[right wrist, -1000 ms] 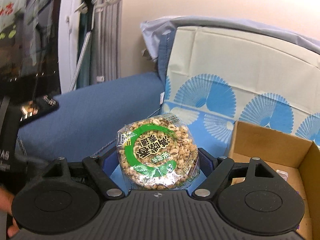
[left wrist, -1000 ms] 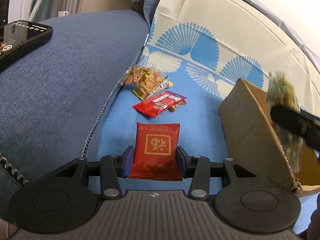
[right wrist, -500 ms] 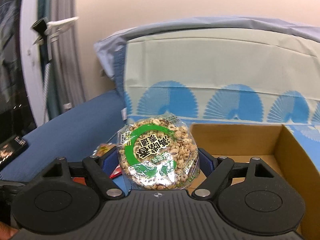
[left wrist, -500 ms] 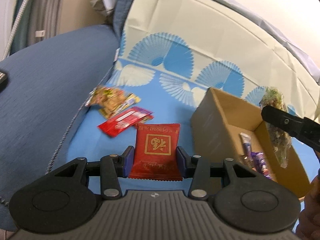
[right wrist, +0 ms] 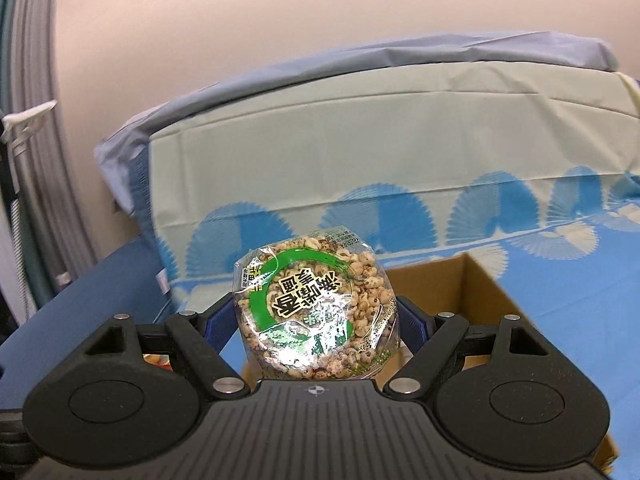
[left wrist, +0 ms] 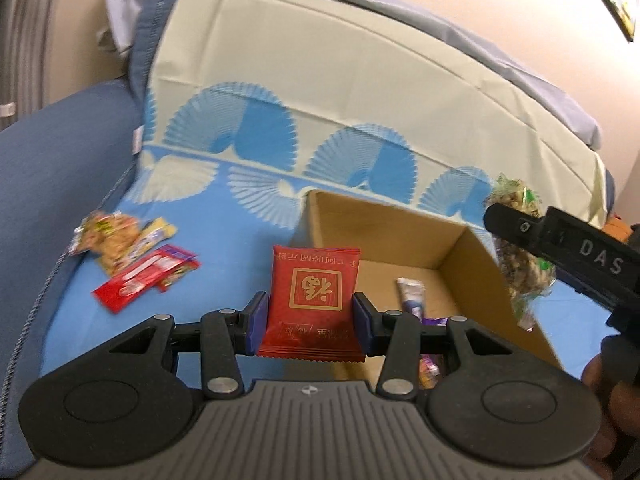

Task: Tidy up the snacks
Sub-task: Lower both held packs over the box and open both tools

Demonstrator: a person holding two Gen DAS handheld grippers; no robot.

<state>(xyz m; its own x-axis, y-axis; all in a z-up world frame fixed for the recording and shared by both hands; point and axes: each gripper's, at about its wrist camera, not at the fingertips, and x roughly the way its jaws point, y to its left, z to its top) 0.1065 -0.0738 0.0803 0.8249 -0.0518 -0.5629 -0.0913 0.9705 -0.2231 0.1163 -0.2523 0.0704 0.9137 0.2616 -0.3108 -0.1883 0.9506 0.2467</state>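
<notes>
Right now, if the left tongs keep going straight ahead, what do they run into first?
Probably the cardboard box: the left tongs, holding the red packet, point at its near-left corner, though depth is unclear.

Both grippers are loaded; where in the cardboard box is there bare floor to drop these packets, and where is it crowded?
In the cardboard box, the floor along the far wall and the far left corner is bare. The near right part holds a purple-and-white wrapper and more wrappers behind the left gripper. Outside, bare blue cloth lies between the box and the loose snack pile.
</notes>
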